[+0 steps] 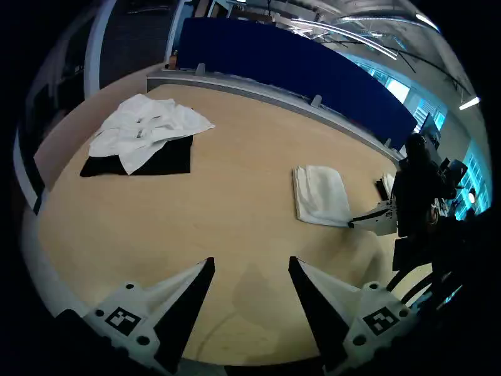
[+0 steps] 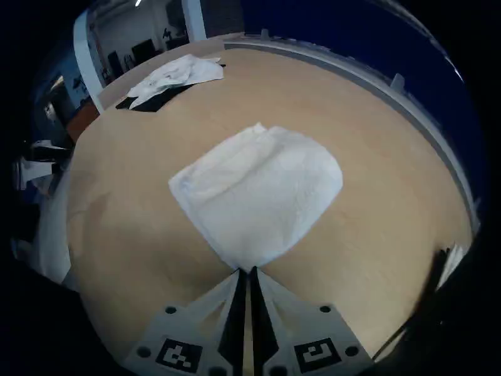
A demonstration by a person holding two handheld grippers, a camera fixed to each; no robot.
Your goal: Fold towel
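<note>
The white towel (image 2: 257, 194) lies folded flat on the bench (image 2: 388, 188), its near corner at the right gripper (image 2: 250, 271), whose jaws are pressed together, perhaps nipping the corner to square the fold; I cannot tell. The left gripper (image 1: 250, 266) hangs with jaws spread over bare wood, well apart, likely unneeded.

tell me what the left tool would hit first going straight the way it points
Probably the bare light wooden tabletop: the open left tool angles down at it, between the crumpled white cloth pile and the folded white towel. Depth is unclear.
</note>
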